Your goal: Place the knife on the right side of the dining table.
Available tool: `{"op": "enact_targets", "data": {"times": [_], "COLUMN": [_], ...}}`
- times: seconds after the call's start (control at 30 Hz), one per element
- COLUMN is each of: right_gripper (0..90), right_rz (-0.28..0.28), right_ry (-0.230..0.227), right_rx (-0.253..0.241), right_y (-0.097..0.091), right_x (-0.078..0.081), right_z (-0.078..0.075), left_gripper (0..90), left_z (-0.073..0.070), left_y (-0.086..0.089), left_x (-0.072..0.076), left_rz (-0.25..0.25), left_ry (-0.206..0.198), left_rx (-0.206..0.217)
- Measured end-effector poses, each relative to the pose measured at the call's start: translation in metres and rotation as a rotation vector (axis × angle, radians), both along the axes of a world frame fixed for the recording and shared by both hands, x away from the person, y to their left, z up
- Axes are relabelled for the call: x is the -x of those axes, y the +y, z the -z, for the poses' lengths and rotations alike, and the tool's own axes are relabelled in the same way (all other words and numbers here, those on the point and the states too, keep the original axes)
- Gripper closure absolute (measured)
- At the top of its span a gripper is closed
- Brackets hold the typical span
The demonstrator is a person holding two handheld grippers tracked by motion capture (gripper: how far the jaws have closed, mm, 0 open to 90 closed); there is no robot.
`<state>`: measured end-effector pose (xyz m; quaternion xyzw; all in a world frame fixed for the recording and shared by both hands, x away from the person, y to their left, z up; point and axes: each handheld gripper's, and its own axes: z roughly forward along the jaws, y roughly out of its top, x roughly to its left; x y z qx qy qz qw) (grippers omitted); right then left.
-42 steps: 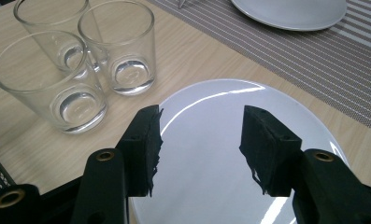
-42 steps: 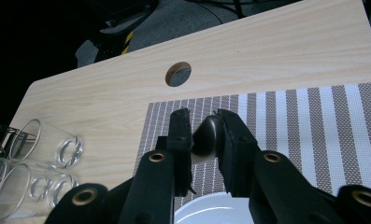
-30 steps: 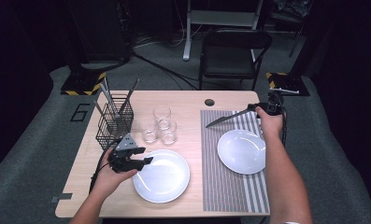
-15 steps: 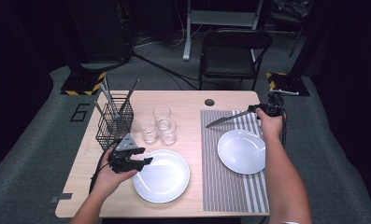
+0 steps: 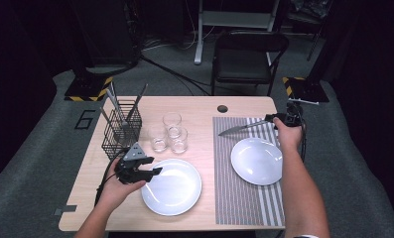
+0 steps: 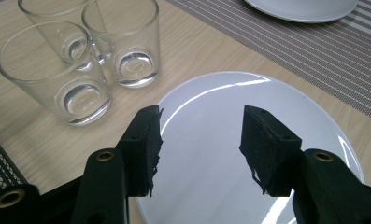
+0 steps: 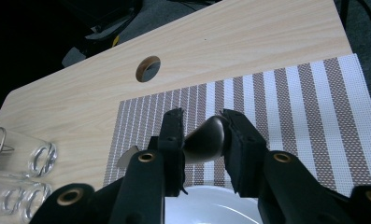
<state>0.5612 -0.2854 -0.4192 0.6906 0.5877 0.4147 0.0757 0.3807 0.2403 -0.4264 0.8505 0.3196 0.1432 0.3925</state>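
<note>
At the placemat's (image 5: 249,198) far edge, right gripper (image 7: 201,133) jaws just easing, apparently still pinching the knife (image 5: 244,128) handle; blade points toward the table's left.

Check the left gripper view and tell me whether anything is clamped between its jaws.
No. The left gripper has its jaws standing apart above the white plate, with nothing between them.

Digit "6" on grey floor mat (image 5: 87,119), left of table (image 5: 199,106).
</note>
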Motion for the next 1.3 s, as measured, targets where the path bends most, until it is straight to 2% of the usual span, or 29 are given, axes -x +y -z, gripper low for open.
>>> {"op": "enact_targets", "data": {"times": [0.47, 0.7, 0.97, 1.07, 1.13, 1.3], "right_gripper": [67.3, 67.1, 66.0, 65.8, 65.3, 64.8], "right_rz": [0.023, 0.019, 0.036, 0.030, 0.039, 0.035], "right_ry": [0.022, 0.008, 0.035, 0.023, 0.038, 0.042], "right_rx": [-0.014, -0.008, -0.031, -0.028, -0.038, -0.032], "right_y": [-0.008, -0.010, -0.014, -0.017, -0.019, -0.021], "right_x": [0.001, 0.000, 0.001, 0.000, 0.001, -0.001], "right_z": [0.014, 0.017, 0.025, 0.029, 0.032, 0.036], "left_gripper": [47.6, 47.6, 47.7, 47.7, 47.7, 47.6], "left_z": [0.002, 0.003, 0.004, 0.006, 0.005, 0.007], "left_y": [-0.001, 0.000, -0.001, -0.001, 0.000, -0.001], "left_x": [0.000, 0.001, 0.001, 0.001, 0.001, 0.002], "left_rz": [0.002, -0.009, -0.006, -0.008, -0.005, -0.014], "left_ry": [0.005, 0.003, 0.006, 0.005, 0.012, 0.012], "left_rx": [-0.015, -0.011, -0.021, -0.019, -0.025, -0.028]}}
